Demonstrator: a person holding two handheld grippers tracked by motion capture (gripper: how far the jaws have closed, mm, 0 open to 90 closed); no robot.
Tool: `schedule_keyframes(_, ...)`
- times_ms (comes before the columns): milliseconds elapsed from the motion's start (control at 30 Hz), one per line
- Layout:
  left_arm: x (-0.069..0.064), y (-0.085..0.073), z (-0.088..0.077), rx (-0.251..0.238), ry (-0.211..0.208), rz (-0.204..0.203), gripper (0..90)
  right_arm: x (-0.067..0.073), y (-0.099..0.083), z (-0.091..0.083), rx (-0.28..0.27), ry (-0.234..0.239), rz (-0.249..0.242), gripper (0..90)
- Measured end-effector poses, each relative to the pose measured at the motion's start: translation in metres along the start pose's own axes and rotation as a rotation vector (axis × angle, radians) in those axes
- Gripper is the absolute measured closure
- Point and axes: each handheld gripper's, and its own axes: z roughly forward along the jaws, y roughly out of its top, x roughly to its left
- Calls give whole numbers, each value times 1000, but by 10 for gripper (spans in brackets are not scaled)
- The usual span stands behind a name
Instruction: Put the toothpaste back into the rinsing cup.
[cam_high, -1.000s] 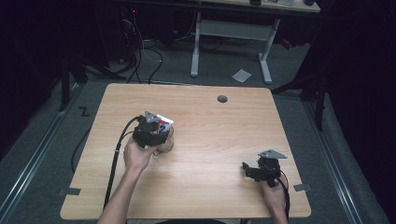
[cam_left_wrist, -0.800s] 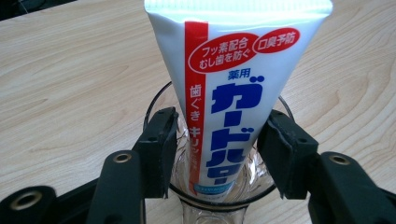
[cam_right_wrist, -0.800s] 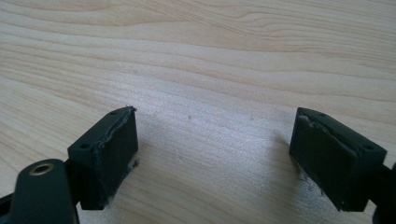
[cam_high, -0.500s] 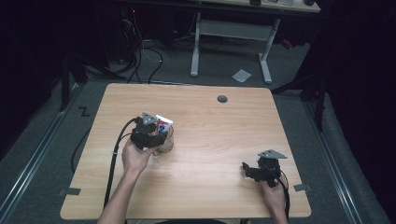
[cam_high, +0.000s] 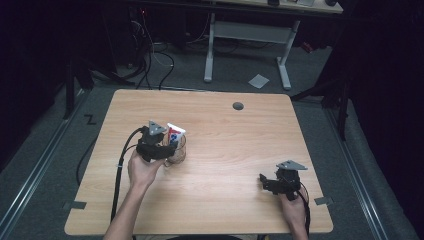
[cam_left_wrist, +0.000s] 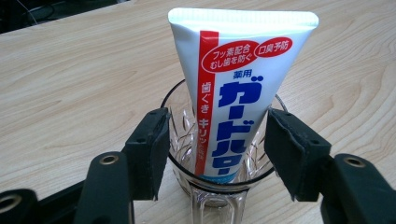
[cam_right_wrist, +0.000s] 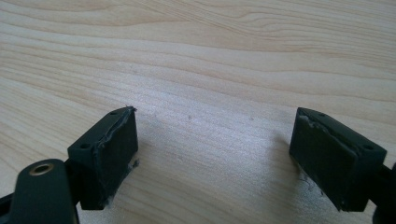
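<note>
On the table (cam_high: 225, 150), the glass (cam_left_wrist: 217, 186) is holding the toothpaste tube (cam_left_wrist: 233, 93) upright, cap down. The left gripper (cam_left_wrist: 215, 144), its 2 jaws having just been opening, is straddling both unclenched; retreating crookedly risks toppling them. The right gripper (cam_right_wrist: 215, 154) is gaping empty.

A white toothpaste tube (cam_left_wrist: 238, 93) with a red stripe and blue lettering; a clear, cut-patterned glass (cam_left_wrist: 212, 186); a pale wood-grain worktop (cam_high: 225, 125).

Glass (cam_high: 176, 152) with toothpaste tube (cam_high: 174, 135) sole obstacle; table (cam_high: 235, 145) bare between claws.
</note>
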Motion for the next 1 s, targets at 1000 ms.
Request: schedule_keyframes(1000,16,-8,-30,-90,29,-54,413,0,0,0,0,0,1,151)
